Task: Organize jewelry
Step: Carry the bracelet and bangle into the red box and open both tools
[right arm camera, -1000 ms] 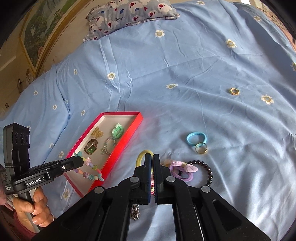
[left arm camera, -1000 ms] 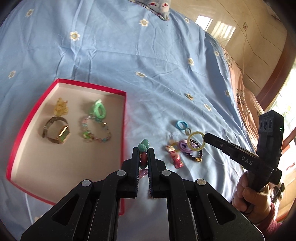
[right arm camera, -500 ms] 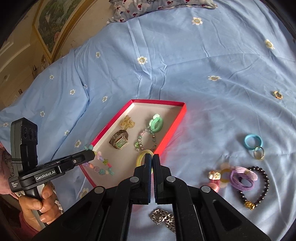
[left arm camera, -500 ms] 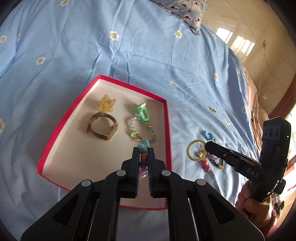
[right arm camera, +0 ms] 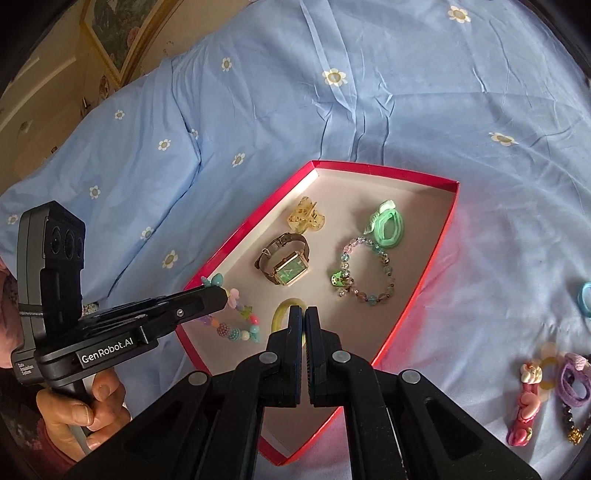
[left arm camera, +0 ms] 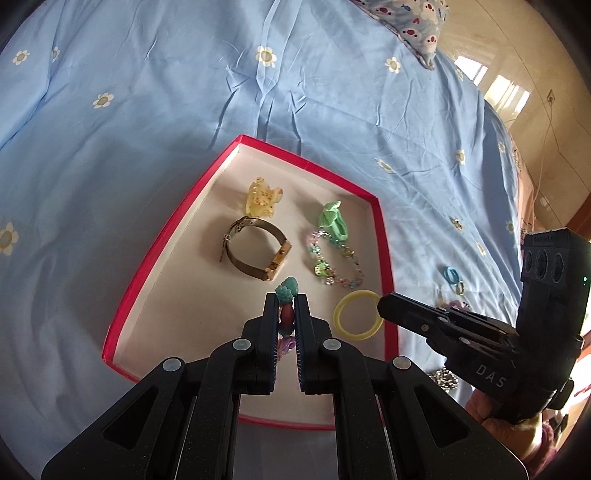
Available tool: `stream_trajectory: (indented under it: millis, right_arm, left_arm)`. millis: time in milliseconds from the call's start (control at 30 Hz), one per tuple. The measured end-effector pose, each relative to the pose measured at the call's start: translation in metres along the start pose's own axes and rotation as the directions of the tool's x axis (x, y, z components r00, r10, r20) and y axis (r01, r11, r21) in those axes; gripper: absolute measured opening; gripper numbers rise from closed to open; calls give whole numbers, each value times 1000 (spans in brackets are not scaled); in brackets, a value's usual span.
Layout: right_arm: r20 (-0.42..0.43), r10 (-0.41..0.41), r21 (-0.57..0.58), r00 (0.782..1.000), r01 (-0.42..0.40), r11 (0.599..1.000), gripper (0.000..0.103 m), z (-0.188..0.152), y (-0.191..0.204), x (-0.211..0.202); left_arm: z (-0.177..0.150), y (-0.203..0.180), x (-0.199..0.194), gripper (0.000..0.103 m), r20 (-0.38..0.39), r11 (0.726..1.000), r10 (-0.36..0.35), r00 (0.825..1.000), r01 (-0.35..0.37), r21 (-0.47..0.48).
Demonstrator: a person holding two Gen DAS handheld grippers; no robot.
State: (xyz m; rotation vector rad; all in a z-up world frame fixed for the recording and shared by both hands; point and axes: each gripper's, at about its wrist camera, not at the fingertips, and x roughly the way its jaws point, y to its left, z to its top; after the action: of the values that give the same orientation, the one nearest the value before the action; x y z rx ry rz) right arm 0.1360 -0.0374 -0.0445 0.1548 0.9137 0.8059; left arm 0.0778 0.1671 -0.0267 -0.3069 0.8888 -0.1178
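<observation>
Holding a bright bead bracelet (right arm camera: pixel 236 325), the left gripper (left arm camera: pixel 286 306) hung over the near left part of the red box (left arm camera: pixel 155 251); its two fingers were squeezed tight on the beads; in the right wrist view the rest of the bracelet drooped down from the tips, and I could not tell if it touched the box floor.

Inside the box, going from left to right, a yellow hair claw (right arm camera: pixel 306 218) lay near the far wall; a gold watch (right arm camera: pixel 286 266) with a green face lay just in front of it; a clear bead bracelet (right arm camera: pixel 364 271) with a small green charm lay next to the watch; a green hair tie (right arm camera: pixel 388 225) lay right behind that bracelet, near the far right corner.

The right gripper (right arm camera: pixel 303 314) was over the near right part of the box; its fingers were pinched shut on a yellow ring (left arm camera: pixel 357 314), which stood out past the tips above the box floor.

On the blue sheet (right arm camera: pixel 332 118), to the right of the box and well apart from it, lay a pink clip (right arm camera: pixel 524 410), a purple hair tie (right arm camera: pixel 576 380), a dark bead bracelet (right arm camera: pixel 570 424) and a blue hair tie (right arm camera: pixel 585 299); a flowery pillow (left arm camera: pixel 406 22) sat at the far end of the bed.
</observation>
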Motion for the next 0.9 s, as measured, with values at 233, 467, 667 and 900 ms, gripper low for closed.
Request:
stream_trajectory:
  millis: [233, 467, 667, 900]
  right_arm:
    - [-40, -64, -27, 997, 62, 998, 2, 2, -5, 23]
    - [-76, -124, -73, 989, 119, 990, 3, 4, -6, 39]
    - [-96, -150, -108, 984, 139, 984, 6, 3, -2, 47]
    - [-99, -129, -95, 987, 120, 988, 8, 4, -4, 44]
  left_arm:
    - [0, 21, 17, 7, -23, 998, 58, 998, -58, -23]
    - [0, 37, 29, 7, -45, 994, 97, 994, -99, -38]
    - [0, 38, 33, 7, -52, 993, 116, 992, -117, -26]
    - [-1, 37, 31, 16, -59, 991, 132, 989, -134, -28]
